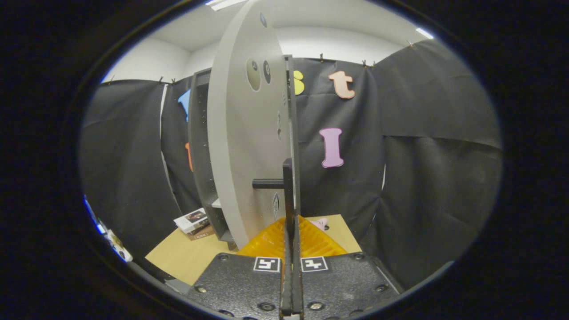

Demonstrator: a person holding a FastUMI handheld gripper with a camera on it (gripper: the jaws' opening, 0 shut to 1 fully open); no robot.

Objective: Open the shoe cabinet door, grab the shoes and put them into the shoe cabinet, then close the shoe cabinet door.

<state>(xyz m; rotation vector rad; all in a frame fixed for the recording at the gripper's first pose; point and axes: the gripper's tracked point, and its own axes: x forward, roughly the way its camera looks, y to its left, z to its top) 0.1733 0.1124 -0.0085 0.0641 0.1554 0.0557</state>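
The shoe cabinet's grey door [240, 146] stands swung out, and I see it nearly edge-on right ahead of me. Its dark handle [288, 186] is a vertical bar on a short stem, and the bar runs down between my fingers. My gripper [291, 224] is shut on that handle, one finger on each side of it. The dark cabinet body [200, 142] with its open shelves stands behind the door on the left. A small pink thing, perhaps a shoe [321, 223], peeks out just beyond the fingertips on the right; most of it is hidden.
The cabinet stands on a light wooden table [186, 258]. A stack of small boxes or books [193, 221] lies by the cabinet's foot on the left. Black cloth walls close the booth on all sides.
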